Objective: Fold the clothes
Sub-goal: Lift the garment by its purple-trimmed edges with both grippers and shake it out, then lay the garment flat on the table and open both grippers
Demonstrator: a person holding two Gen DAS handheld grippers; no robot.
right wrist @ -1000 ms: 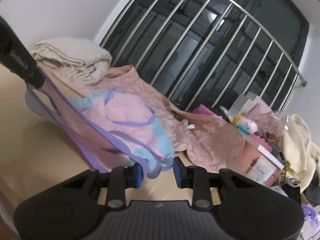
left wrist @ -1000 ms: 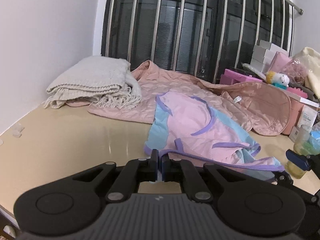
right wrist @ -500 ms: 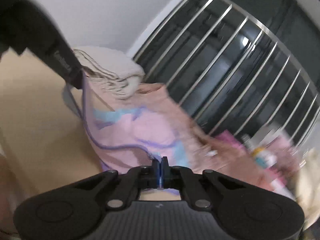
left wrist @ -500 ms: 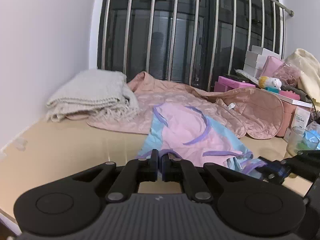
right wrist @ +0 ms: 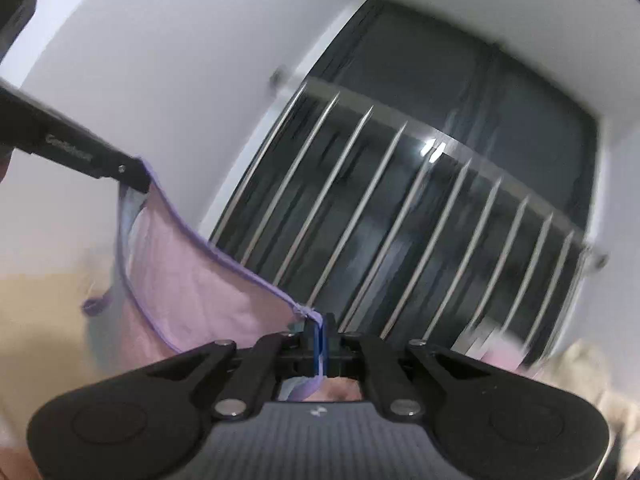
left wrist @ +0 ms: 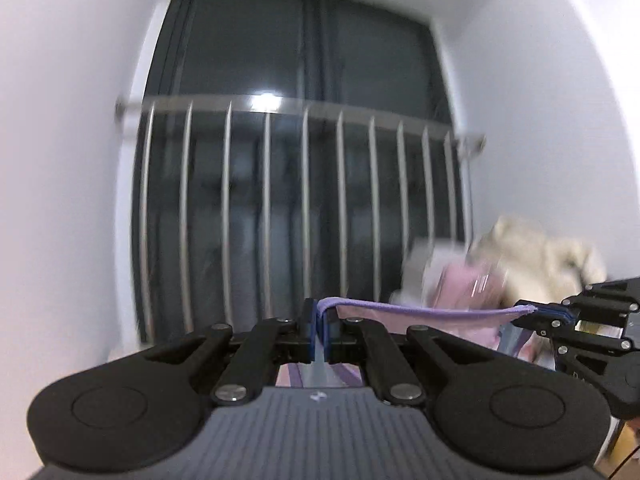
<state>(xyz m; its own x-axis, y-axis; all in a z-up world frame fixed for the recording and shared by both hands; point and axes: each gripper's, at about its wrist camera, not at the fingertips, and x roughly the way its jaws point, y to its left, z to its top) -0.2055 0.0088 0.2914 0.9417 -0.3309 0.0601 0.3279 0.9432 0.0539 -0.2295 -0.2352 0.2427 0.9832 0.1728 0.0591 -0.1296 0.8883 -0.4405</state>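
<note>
Barred dark window (left wrist: 304, 216) and white walls fill both blurred views. The left hand-held gripper (left wrist: 319, 336) is clamped on the purple hem of the pink garment (right wrist: 200, 292), and the right hand-held gripper (right wrist: 320, 344) pinches the other end, hem stretched between them in mid-air. That looks like the lift-and-spread step; next, probably, lay it flat on the surface.

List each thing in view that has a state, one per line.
left claw: shut on the garment's purple hem
right claw: shut on the same hem, at another point
pink garment: lifted, hem stretched between the claws, body hanging
window: dark behind metal bars
cream clothes heap: crumpled, blurred
</note>
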